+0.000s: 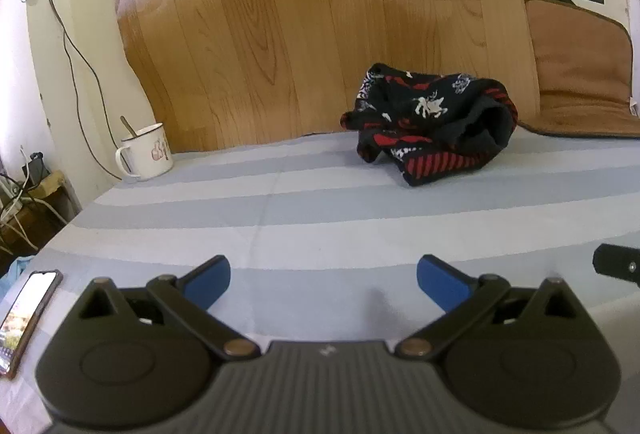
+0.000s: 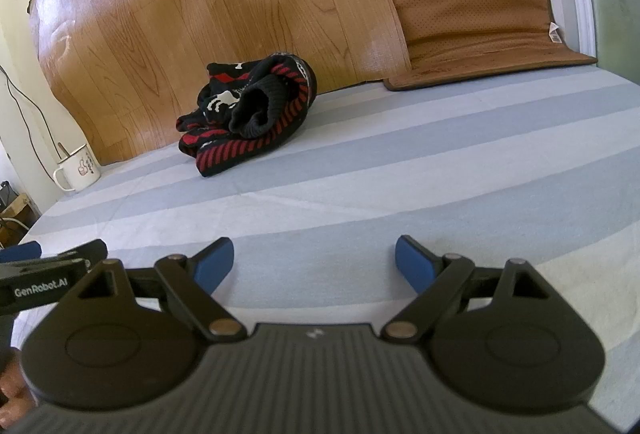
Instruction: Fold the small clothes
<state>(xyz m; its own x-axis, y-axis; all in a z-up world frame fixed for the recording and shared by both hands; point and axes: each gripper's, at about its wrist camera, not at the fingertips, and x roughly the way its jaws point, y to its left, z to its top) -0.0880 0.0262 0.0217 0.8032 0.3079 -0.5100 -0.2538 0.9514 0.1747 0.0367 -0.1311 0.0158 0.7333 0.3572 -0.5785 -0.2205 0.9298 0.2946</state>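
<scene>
Nothing is folded yet: the task stands at its very start, with the approach and first grasp still to come. The crumpled black knitted garment with red stripes and white figures (image 1: 430, 123) lies in a loose heap toward the far edge of the bed, which is covered with a pale blue and white striped sheet (image 1: 320, 201); the heap sits just in front of the wood-grain vinyl sheet (image 1: 304, 25) taped up against the wall. Both tools hang over the near part of the bed, well apart from the garment. The left gripper (image 1: 323, 284) has its blue-padded fingers spread wide with only bare sheet between them, and the right gripper (image 2: 314, 266) shows the same wide, empty spread. The next move, as I judge it, calls for carrying both grippers forward to the heap, finding an edge or hem in the bunched knit, and drawing it out flat before any fold; the ribbed black opening facing the right wrist view looks like a usable hold. As for containers, a white enamel mug with a red hand motif (image 1: 146, 153) stands at the far left corner with a utensil handle sticking out of it; what else it holds cannot be seen. A smartphone with a lit screen (image 1: 26, 318) lies at the near left edge, and a brown padded cushion (image 2: 476, 13) leans at the far right.
</scene>
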